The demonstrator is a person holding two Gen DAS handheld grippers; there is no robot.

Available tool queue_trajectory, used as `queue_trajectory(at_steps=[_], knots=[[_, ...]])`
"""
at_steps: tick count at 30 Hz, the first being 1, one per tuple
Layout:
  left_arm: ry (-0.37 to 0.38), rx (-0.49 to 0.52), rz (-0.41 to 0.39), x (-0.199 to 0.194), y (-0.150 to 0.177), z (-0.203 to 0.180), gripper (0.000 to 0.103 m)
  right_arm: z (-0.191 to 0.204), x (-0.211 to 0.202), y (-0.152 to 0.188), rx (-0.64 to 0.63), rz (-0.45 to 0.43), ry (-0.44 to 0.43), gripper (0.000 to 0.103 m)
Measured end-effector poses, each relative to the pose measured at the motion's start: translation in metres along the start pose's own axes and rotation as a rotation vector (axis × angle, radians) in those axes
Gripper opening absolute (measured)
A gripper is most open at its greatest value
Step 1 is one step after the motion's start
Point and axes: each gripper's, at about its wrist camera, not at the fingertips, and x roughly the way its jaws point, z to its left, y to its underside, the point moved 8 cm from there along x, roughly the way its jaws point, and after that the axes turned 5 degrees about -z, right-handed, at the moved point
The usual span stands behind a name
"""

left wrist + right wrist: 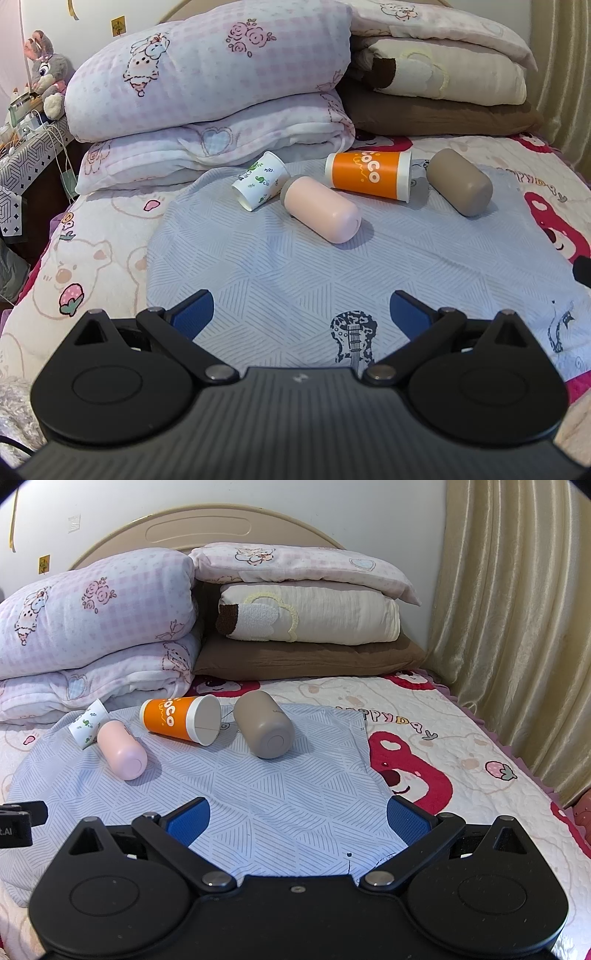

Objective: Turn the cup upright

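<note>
Several cups lie on their sides on a pale blue cloth [280, 273] on the bed. A small white leaf-print paper cup [260, 180] [88, 722] touches a pink cup [320, 208] [122, 752]. An orange and white paper cup [369, 176] [181, 720] lies behind them, and a taupe cup [460, 181] [264, 724] lies to the right. My left gripper [302, 314] is open and empty, well short of the cups. My right gripper [298, 819] is open and empty, also short of them.
Folded pink checked quilts [207, 85] [92, 627] and stacked pillows [439, 85] [306, 620] stand right behind the cups. A curtain [517, 627] hangs at the right. A cluttered bedside table with a plush toy [46, 74] is at the left.
</note>
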Motion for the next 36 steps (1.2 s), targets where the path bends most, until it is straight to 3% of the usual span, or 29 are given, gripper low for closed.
queue_trajectory(at_steps=[21,26,31,36], knots=[[0.010,0.008,0.005,-0.002,0.003,-0.003,0.103,0.000,0.000,0.001,0.004,-0.006,-0.026,0.103],[0.069,0.010,0.008,-0.016,-0.018,0.002,0.103,0.005,-0.010,-0.011,0.063,-0.007,-0.213,0.103],[0.075,0.037,-0.020,-0.023,-0.058,0.016,0.103,0.021,-0.015,-0.048,0.065,-0.002,-0.413,0.103],[0.075,0.021,-0.009,-0.009,-0.098,0.030,0.103,0.049,-0.014,-0.083,0.008,-0.025,-0.538,0.103]])
